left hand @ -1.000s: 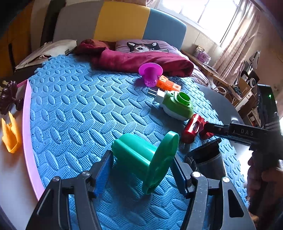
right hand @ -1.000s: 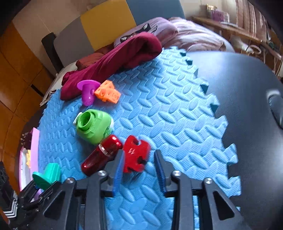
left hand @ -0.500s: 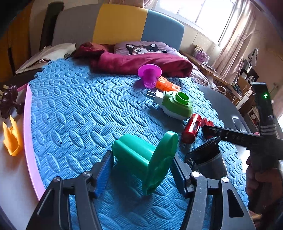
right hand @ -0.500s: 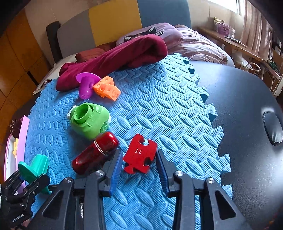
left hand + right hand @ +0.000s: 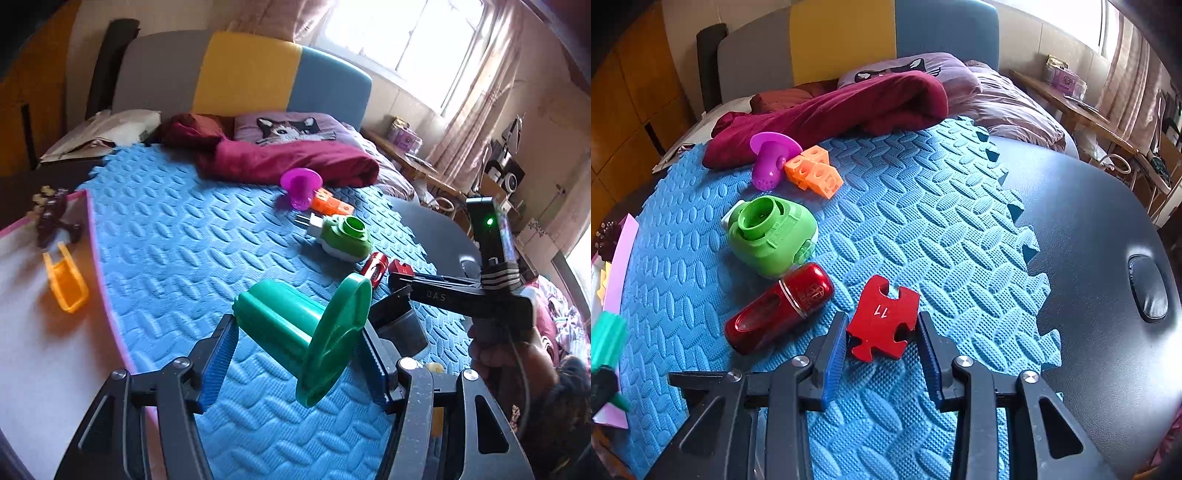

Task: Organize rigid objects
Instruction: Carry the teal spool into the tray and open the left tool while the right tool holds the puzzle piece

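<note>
My left gripper (image 5: 299,332) is shut on a teal flanged spool (image 5: 291,325) and holds it above the blue foam mat (image 5: 177,251). My right gripper (image 5: 882,321) is shut on a red puzzle piece (image 5: 882,314) marked 11, both pads on its edges, low over the mat (image 5: 923,221). Just left of it lie a glossy red capsule (image 5: 779,306) and a green-and-white gadget (image 5: 772,236). Farther back are a magenta cup (image 5: 772,158) and orange cubes (image 5: 816,171). The left wrist view shows the right gripper (image 5: 395,278), held by a hand, at the red piece (image 5: 400,265).
A maroon cloth (image 5: 831,110) lies along the mat's far edge. A pink-edged white board (image 5: 37,332) on the left carries an orange clip (image 5: 66,280) and a dark brown figure (image 5: 51,218). Black tabletop (image 5: 1089,221) lies right of the mat. A dark container (image 5: 402,325) stands under the right gripper.
My left gripper has risen with the teal spool, so more of the white board shows. The right gripper rolled and the red puzzle piece turned with it.
</note>
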